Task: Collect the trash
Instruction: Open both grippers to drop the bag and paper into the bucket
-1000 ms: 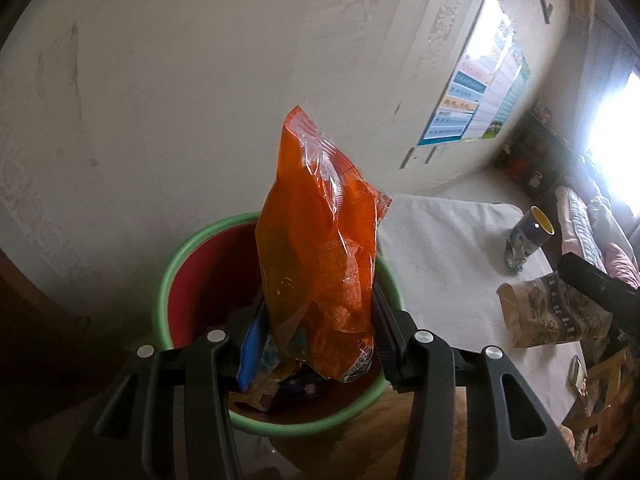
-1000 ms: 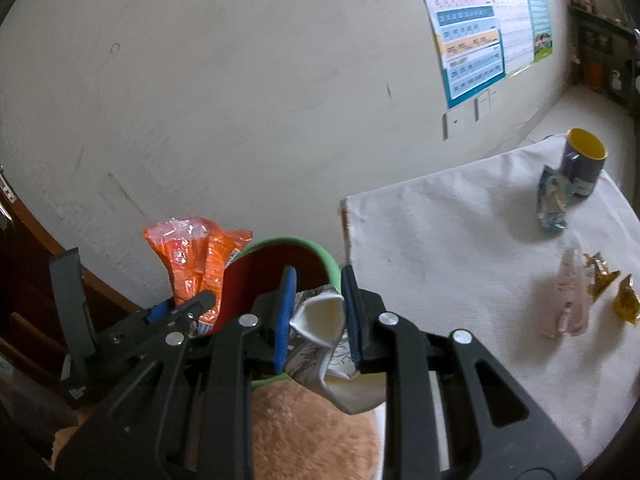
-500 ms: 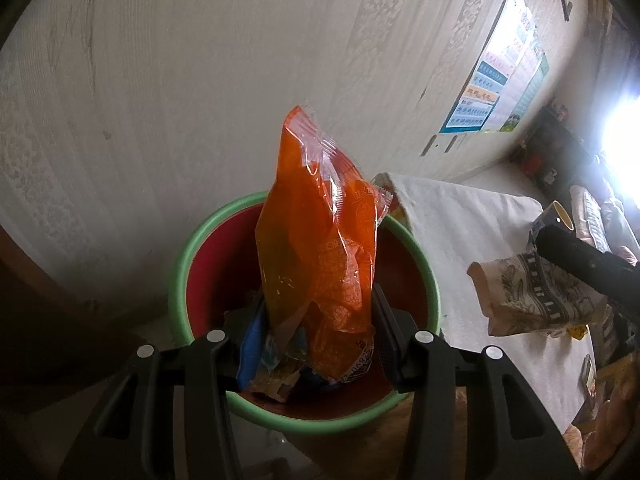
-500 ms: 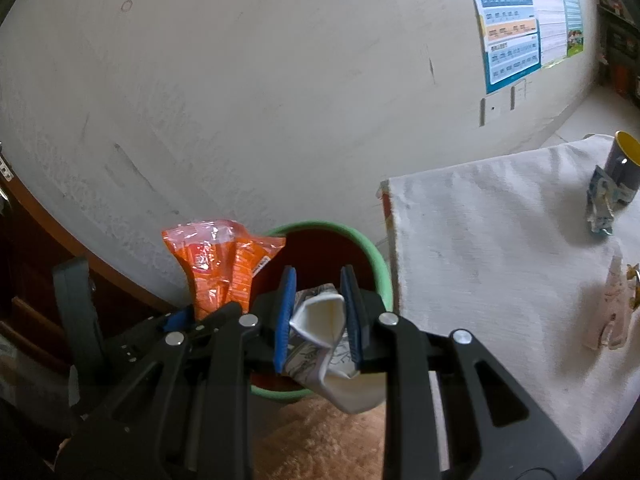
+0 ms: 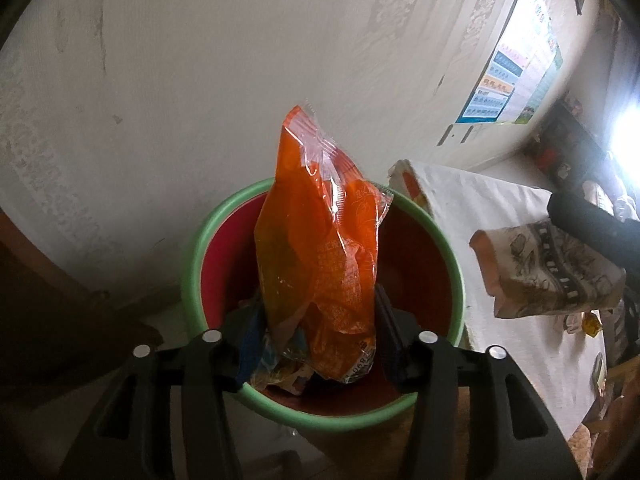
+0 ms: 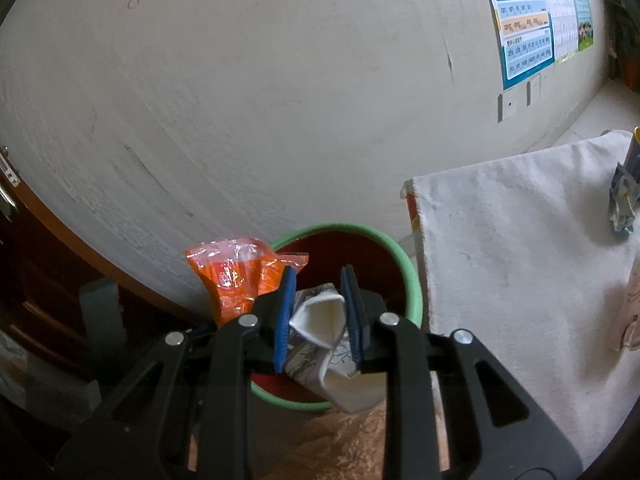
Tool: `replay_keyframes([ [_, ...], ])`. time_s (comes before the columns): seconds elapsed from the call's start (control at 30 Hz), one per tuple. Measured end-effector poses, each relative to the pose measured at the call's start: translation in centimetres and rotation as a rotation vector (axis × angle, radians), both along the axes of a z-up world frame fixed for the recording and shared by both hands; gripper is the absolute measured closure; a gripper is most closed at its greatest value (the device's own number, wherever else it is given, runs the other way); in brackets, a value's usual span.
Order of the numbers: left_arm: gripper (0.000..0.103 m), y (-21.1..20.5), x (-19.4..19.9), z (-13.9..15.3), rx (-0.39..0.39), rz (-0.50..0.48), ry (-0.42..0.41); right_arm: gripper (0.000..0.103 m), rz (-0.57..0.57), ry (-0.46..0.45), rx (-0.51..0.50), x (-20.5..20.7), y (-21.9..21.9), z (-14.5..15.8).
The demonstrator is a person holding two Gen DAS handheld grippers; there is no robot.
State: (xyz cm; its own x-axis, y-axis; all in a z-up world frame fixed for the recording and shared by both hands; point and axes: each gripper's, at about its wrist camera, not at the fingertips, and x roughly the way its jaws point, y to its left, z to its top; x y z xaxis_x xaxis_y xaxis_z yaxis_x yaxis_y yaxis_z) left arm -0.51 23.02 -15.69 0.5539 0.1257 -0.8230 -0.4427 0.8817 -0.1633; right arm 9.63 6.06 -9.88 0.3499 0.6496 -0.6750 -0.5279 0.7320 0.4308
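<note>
Your left hand-held gripper (image 5: 318,340) hung over the green-rimmed red bin (image 5: 208,236), jaws opening, with the orange snack bag (image 5: 320,236) upright between them. Pads looked just off the bag's sides, so the grip was loosening; the bag's lower end sat inside the bin mouth, above other wrappers (image 5: 280,376) already at the bottom. Your right hand-held gripper (image 6: 318,316) was clamped on a crumpled white printed paper bag (image 6: 320,312), blue pads (image 6: 285,316) pressing both sides. That bag hung over the near part of the bin (image 6: 414,292). In the right wrist view the orange snack bag (image 6: 236,276) showed just left of the right gripper, at the bin's left rim. In the left wrist view the paper bag (image 5: 548,272) hung to the right of the bin, over the tabletop's near-left edge. The bin stood against the pale wall (image 6: 280,100), just left of the tabletop (image 6: 520,248) with its white cloth. On the tabletop's far right lay a small blue wrapper (image 6: 622,204), beside a cup cut off by the frame edge. Posters (image 6: 532,12) hung on the wall, far right.
</note>
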Motion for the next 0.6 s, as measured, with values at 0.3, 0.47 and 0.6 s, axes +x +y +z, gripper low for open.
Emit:
replay_keyframes([
  [0.3,0.037,-0.5,-0.1,0.3,0.016,0.005,0.013,0.047,-0.028,0.02,0.084,0.1,-2.0,0.1],
  [0.47,0.037,-1.3,-0.2,0.7,0.029,-0.019,0.011,0.044,-0.136,-0.026,0.024,0.5,-8.0,-0.6],
  [0.6,0.037,-2.6,0.0,1.2,0.042,-0.042,0.005,0.044,-0.374,-0.028,-0.079,2.1,-18.3,-2.4],
])
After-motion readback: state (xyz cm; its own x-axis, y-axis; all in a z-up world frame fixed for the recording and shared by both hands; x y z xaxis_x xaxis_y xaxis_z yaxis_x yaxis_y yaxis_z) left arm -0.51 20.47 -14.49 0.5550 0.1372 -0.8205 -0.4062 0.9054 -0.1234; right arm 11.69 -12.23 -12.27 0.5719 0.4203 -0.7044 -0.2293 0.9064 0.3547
